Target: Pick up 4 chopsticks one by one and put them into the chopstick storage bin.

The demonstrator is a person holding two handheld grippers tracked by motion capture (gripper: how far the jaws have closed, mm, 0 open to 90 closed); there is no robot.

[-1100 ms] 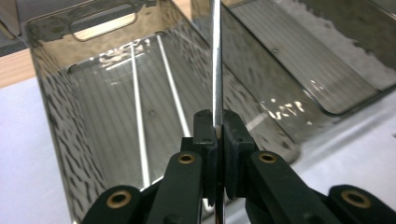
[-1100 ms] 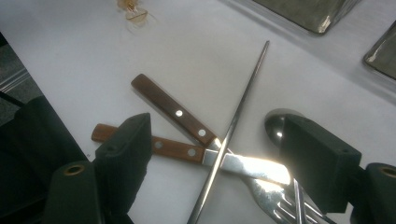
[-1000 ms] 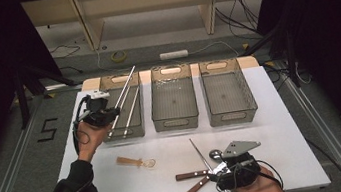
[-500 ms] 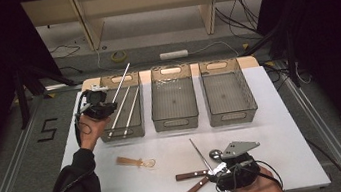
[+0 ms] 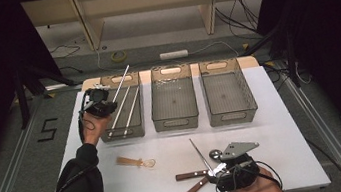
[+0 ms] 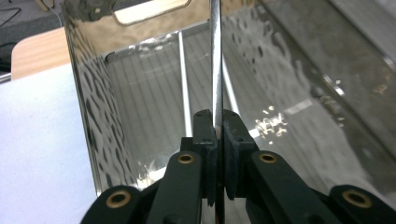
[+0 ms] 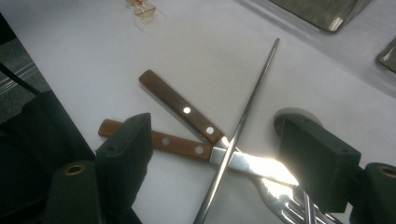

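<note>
**Metal rod held over the left bin**

Left of the middle bin [image 5: 173,98], the left gripper [image 5: 100,103] is clamped on a thin metal rod [image 5: 121,84] — it slants up over the left bin [image 5: 125,132], where two more rods [image 5: 125,110] lie along the floor. Nearer the person than the middle bin, a small clear spoon [image 5: 137,161] lies on the white table [image 5: 274,127]. Right of the spoon, the right gripper [image 5: 219,172] hovers with its jaws spread apart — beneath them two wooden-handled pieces of cutlery [image 7: 180,123] lie crossed by a steel rod [image 7: 243,126].
</note>
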